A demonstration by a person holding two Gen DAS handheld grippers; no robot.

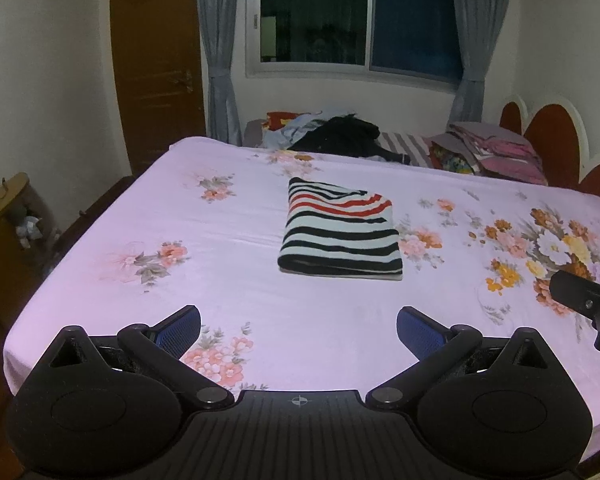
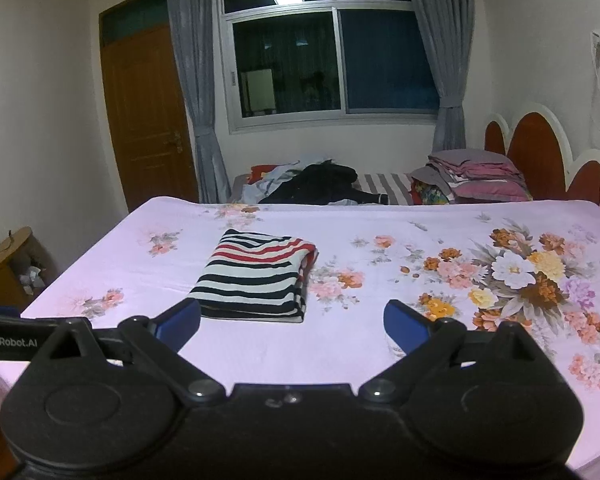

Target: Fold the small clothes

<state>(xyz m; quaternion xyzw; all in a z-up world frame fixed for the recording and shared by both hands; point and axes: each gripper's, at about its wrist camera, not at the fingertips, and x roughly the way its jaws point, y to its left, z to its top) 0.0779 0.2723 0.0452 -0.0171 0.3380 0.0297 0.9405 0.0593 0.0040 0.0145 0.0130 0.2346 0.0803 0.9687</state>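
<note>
Ahead of both my grippers, out toward the middle of the bed (image 1: pixel 100 216), lies the striped garment (image 1: pixel 340 232) — already folded into a compact rectangle, flat on the pink floral sheet (image 2: pixel 380 344) and touching nothing else. My left gripper (image 1: pixel 299 326) hangs over the near edge of the bed with its blue pads spread wide and nothing between them; my right gripper (image 2: pixel 292 320) is the same, jaws parted and empty.

What the next move turns on is how that bundle lies from each hand. From the left wrist view it sits nearly dead ahead, a touch to the right of centre, with a stretch of bare sheet between us. From the right wrist view it sits ahead and to the left, its near folded edge just beyond my left-hand fingertip (image 2: pixel 182 318). So it lies between my two hands, and I judge the right one the nearer, though the fisheye makes that hard to be sure of. Its long axis runs roughly away from me, stripes crossing it side to side, the thick folded edge facing me.

I take the folding of this piece to be done — the loose pile of clothes (image 1: pixel 332 132) at the far side is likely where more work waits.
</note>
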